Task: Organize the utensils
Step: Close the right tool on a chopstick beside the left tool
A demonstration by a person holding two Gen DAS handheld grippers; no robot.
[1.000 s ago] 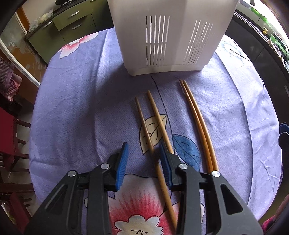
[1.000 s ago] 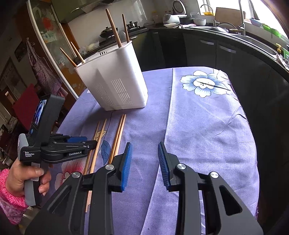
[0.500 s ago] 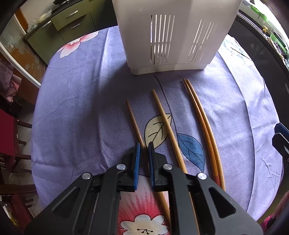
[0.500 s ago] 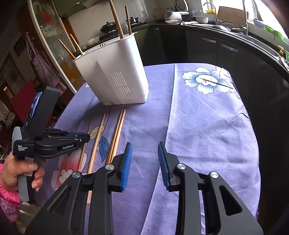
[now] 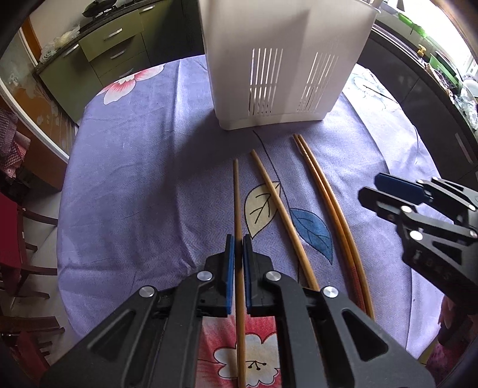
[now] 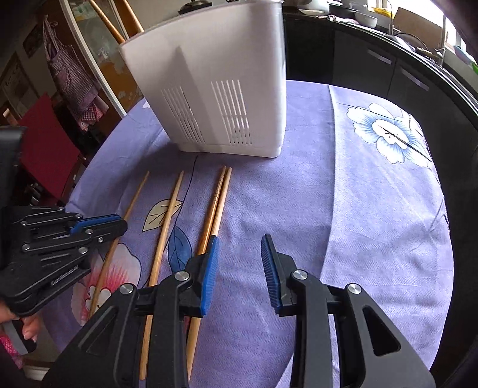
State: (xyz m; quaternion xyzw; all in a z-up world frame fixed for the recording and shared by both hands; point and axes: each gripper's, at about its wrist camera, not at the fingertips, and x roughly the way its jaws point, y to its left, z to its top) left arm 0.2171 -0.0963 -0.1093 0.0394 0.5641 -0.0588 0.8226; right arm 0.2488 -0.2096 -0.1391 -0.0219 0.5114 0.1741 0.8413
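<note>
My left gripper (image 5: 238,238) is shut on a single wooden chopstick (image 5: 237,197) that runs forward between the blue pads toward the white slotted utensil holder (image 5: 283,62). A second loose chopstick (image 5: 277,206) lies just right of it, and a darker pair (image 5: 325,191) lies further right. My right gripper (image 6: 239,247) is open and empty, low over the cloth just right of the pair (image 6: 219,197). The holder (image 6: 215,89) stands beyond them, with chopsticks (image 6: 107,21) sticking out of its top. The left gripper also shows in the right wrist view (image 6: 98,223).
The round table carries a purple floral cloth (image 5: 143,167). The right gripper (image 5: 418,203) reaches in at the right of the left wrist view. Red chairs (image 6: 47,149) stand at the left edge, dark kitchen counters (image 6: 403,68) behind.
My left gripper closed on the leftmost chopstick and swung it apart from its neighbour, now pointing straight ahead. My right gripper moved forward and left, closer to the holder and the darker pair.
</note>
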